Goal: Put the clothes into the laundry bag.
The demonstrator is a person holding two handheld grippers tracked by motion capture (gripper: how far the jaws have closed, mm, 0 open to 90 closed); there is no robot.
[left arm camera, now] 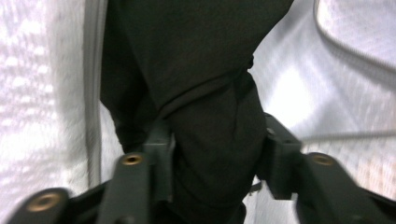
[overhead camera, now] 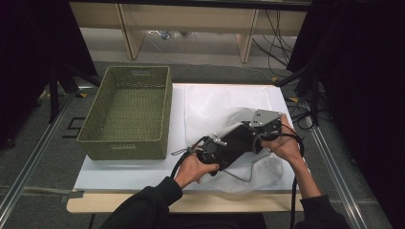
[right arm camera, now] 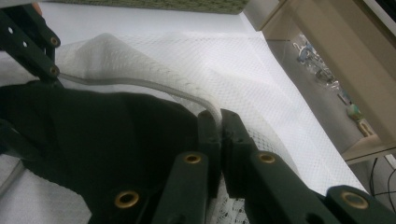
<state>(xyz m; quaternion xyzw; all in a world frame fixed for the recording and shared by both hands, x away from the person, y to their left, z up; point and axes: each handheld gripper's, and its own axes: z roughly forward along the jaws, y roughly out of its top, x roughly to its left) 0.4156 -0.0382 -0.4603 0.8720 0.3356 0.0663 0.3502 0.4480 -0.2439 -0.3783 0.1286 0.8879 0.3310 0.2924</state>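
A white mesh bag [overhead camera: 210, 105] lies on the white table [overhead camera: 119, 171], its mouth toward the near right corner. A black garment [overhead camera: 236, 143] sits at that mouth, between my two hands. In the left gripper view the garment [left arm camera: 201, 93] hangs down between the jaws, and my left gripper [left arm camera: 217, 158] is shut on a thick fold of it. My right gripper [right arm camera: 220, 123] is shut on the bag's corded rim [right arm camera: 154, 77], which it holds up above the black garment [right arm camera: 102, 135]. The mesh bag [right arm camera: 261, 74] spreads out beyond the jaws.
An empty green woven basket [overhead camera: 126, 112] stands on the left part of the table, close to the bag's left edge. Wooden shelf legs [overhead camera: 246, 40] and cables [overhead camera: 279, 33] are on the floor beyond the far edge. Black curtains hang at both sides.
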